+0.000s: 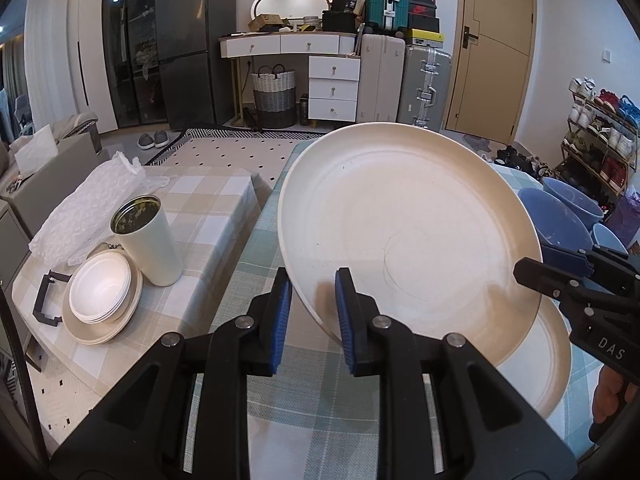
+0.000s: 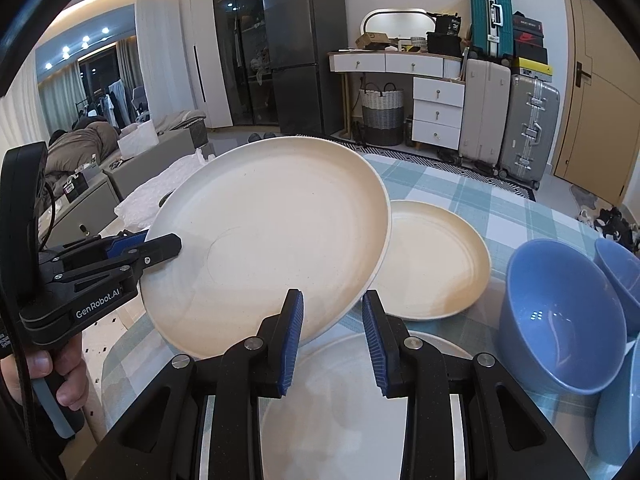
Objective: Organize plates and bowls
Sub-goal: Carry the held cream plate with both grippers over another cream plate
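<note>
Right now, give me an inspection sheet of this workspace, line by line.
Surface: checked tablecloth, partly covered.
Job's things: cream plate lifted, tilted; second plate and third plate lie flat; blue bowls at right; white bowls stacked on side table.
Clutter: canister, bubble wrap.
Grippers: left hand-held gripper clamps the cream plate's rim; right hand-held gripper straddles that rim, closure unclear.
Cables: black cable beside the left hand-held gripper.
Surroundings: fridge, suitcases, shoe rack.

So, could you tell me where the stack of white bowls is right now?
In the left wrist view, the stack of white bowls sits on a cream plate on the low side table at left, beside the cream canister.
</note>
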The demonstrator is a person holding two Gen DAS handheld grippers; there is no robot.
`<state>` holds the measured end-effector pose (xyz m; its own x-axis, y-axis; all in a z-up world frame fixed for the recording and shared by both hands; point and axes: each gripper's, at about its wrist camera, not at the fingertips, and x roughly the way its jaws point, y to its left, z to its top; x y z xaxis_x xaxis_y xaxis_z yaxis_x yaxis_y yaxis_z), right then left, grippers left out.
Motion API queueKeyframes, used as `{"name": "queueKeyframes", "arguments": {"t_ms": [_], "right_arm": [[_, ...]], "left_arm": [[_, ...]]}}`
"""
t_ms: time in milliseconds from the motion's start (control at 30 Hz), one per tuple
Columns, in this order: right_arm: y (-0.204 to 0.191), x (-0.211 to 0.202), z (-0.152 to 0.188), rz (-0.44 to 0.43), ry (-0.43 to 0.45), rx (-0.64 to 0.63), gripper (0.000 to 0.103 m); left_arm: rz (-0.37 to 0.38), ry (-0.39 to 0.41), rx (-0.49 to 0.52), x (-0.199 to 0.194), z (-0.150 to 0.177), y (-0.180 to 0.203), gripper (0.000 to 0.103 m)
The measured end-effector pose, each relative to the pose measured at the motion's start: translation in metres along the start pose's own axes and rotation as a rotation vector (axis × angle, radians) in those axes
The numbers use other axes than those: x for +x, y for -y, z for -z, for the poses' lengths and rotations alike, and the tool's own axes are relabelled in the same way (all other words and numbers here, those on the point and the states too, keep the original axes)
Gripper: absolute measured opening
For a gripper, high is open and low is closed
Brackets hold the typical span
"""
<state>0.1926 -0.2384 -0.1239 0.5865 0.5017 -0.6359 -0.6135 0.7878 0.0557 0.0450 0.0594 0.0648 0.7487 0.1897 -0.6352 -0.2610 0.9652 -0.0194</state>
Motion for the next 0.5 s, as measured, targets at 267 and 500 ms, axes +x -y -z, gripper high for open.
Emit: {"name": "queueKeyframes", "arguments": {"t_ms": [267,500], "right_arm": [[0.014,-0.028,0.012,0.020,0.017,0.020,0.031],[0.024,-0.047,0.024,0.036,0.022,0.040,0.031]], "left_arm": [[0.032,-0.002,0.027,-0.021,0.007,0.036,0.020],[0.055,-0.004,0.046,-0.035,0.016,0.061,0.020]]}}
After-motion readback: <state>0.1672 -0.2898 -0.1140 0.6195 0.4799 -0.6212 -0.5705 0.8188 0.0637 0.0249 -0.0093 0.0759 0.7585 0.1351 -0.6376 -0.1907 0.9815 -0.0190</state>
